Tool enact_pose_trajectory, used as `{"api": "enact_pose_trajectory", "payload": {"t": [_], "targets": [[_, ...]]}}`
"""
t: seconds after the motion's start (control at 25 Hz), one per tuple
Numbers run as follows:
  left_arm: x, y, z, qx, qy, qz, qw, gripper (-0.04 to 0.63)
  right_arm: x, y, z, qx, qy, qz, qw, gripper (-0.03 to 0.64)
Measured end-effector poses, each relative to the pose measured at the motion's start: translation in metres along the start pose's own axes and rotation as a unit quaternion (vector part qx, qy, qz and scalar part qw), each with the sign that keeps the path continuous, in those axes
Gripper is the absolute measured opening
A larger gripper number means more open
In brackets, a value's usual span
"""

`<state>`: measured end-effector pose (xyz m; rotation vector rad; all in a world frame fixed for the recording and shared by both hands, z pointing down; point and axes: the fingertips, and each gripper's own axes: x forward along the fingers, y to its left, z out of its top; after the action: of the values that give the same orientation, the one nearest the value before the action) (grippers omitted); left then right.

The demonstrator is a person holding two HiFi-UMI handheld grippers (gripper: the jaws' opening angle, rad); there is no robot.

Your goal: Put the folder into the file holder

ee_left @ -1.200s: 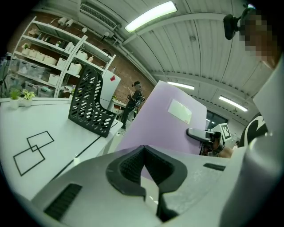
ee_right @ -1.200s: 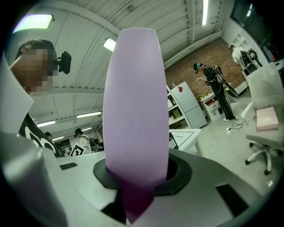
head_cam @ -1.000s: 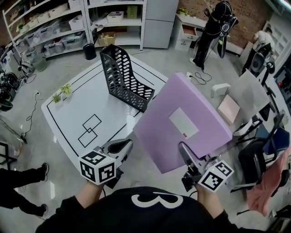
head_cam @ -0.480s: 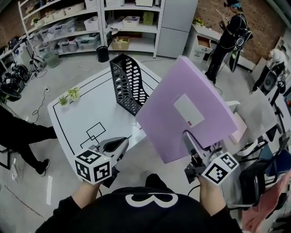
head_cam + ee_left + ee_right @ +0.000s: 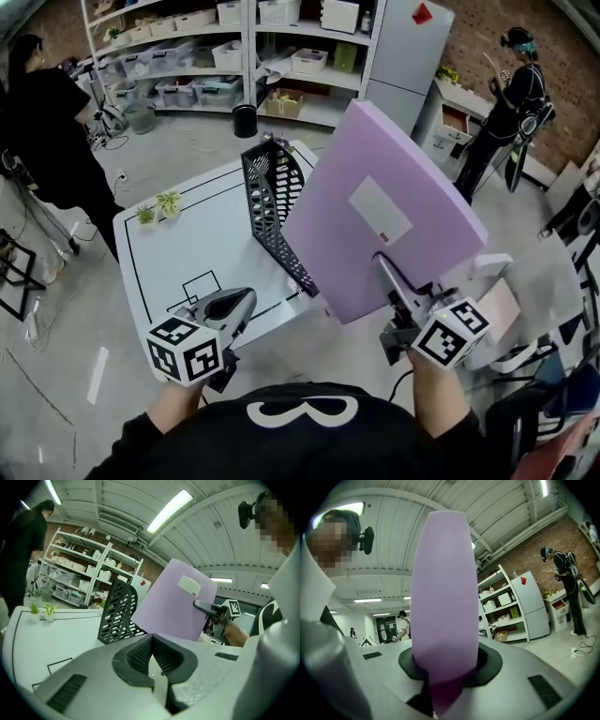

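The right hand-held gripper (image 5: pixel 382 267) is seen clamped on the lower edge of the purple folder (image 5: pixel 347 253); in the right gripper view its jaws are pressed on both faces of the folder (image 5: pixel 443 597), which fills the middle of that picture. The left hand-held gripper (image 5: pixel 239 298) is held low over the near bench edge, jaws brought together with nothing between them (image 5: pixel 152 663).

The folder is carried in the air, tilted, with its white label (image 5: pixel 380 211) turned up. It is held just beside the black perforated file holder (image 5: pixel 272 206), not in it. Whether the two touch cannot be told, as the folder covers the holder's right side.

The holder is stood upright on the white bench (image 5: pixel 187 244), which is marked with black lines. Two small plants (image 5: pixel 157 208) are set near the bench's far left corner. Beyond, shelves (image 5: pixel 187 37) with bins, a grey cabinet (image 5: pixel 408 47) and a brick wall are seen. A person in black (image 5: pixel 37 112) is cut off at the left; another (image 5: pixel 511 94) is standing far right.
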<state>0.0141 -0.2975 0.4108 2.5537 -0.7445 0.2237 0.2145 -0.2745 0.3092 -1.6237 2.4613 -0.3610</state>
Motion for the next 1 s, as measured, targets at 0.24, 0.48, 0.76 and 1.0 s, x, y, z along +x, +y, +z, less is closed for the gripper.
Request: {"api": "enact_pose_trajectory", "payload": {"t": [0.24, 0.48, 0.76, 1.0], "targets": [[0.002, 0.015, 0.008, -0.003, -0.022, 0.047, 0.9986, 0.005, 0.038, -0.017, 0.011, -0.024, 0.020, 0.027, 0.999, 0.129], [0.003, 0.033, 0.010, -0.017, -0.038, 0.085, 0.9955, 0.005, 0.072, -0.022, 0.016, -0.056, 0.036, 0.036, 0.997, 0.129], [0.006, 0.044, 0.009, -0.026, -0.051, 0.123, 0.9908, 0.005, 0.114, -0.023, 0.005, -0.085, 0.052, 0.040, 0.994, 0.129], [0.001, 0.054, 0.004, -0.030, -0.060, 0.159, 0.9850, 0.005, 0.139, -0.026, -0.007, -0.101, 0.062, 0.046, 0.992, 0.129]]}}
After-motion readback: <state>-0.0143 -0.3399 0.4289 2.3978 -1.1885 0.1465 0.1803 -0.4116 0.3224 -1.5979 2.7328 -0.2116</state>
